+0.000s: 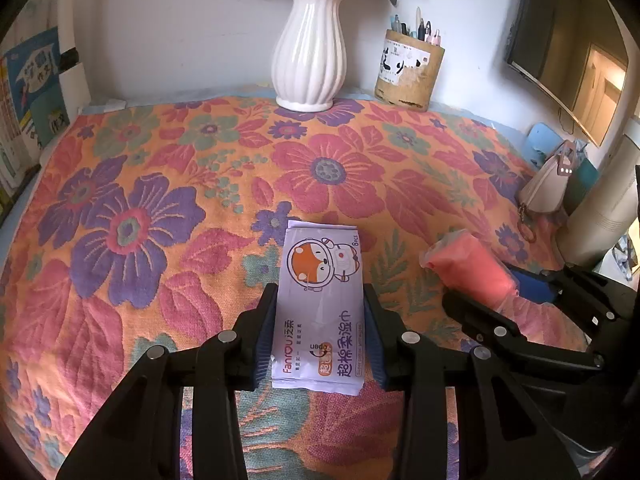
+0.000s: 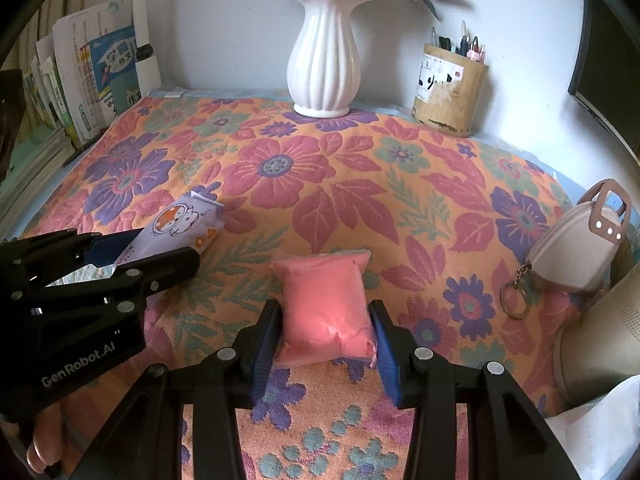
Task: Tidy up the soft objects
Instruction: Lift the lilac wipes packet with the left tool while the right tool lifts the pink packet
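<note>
On the flowered cloth [image 1: 160, 168] in front of me, my left gripper [image 1: 320, 320] is clamped on the lilac wet-wipe pack [image 1: 322, 276], blue pads pressed to its long sides. Just to its right, my right gripper [image 2: 325, 334] grips the pink soft pouch [image 2: 324, 304] across its near end, the plastic puckered at one pad. Both things lie flat on the cloth, near each other but apart. A white vase [image 1: 308, 52] and a pen holder [image 1: 410, 68] stand by the wall; a beige coin purse [image 2: 576, 248] sits at the right edge.

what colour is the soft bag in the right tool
Pink soft bag, clearest in the right wrist view.
</note>
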{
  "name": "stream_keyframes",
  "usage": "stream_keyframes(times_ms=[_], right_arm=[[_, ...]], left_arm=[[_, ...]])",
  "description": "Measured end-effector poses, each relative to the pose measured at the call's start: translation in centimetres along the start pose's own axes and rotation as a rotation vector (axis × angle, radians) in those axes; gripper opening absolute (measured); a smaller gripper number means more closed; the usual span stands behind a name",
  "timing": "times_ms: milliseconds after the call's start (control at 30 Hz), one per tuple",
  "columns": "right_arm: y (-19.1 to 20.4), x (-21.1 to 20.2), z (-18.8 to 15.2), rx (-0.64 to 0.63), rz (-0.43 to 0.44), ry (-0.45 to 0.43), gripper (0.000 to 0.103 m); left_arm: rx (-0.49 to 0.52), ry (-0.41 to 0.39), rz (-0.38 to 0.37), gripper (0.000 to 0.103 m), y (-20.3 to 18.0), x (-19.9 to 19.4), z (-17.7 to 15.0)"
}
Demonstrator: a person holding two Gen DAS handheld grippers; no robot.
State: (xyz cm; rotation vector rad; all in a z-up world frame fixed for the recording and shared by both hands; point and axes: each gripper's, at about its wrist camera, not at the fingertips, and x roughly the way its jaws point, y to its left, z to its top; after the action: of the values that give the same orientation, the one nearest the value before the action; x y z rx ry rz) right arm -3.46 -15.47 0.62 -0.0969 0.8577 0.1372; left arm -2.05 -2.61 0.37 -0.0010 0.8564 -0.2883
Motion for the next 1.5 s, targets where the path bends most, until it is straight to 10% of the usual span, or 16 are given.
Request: stream_keyframes(times_ms=[1500], right_arm=[[0.6,-2.8,-2.0,0.008,0.033,-0.05,0.042]], left_arm=[[0.024,-0.024,-0.062,0.036,-1.4,-2.4,-1.5]])
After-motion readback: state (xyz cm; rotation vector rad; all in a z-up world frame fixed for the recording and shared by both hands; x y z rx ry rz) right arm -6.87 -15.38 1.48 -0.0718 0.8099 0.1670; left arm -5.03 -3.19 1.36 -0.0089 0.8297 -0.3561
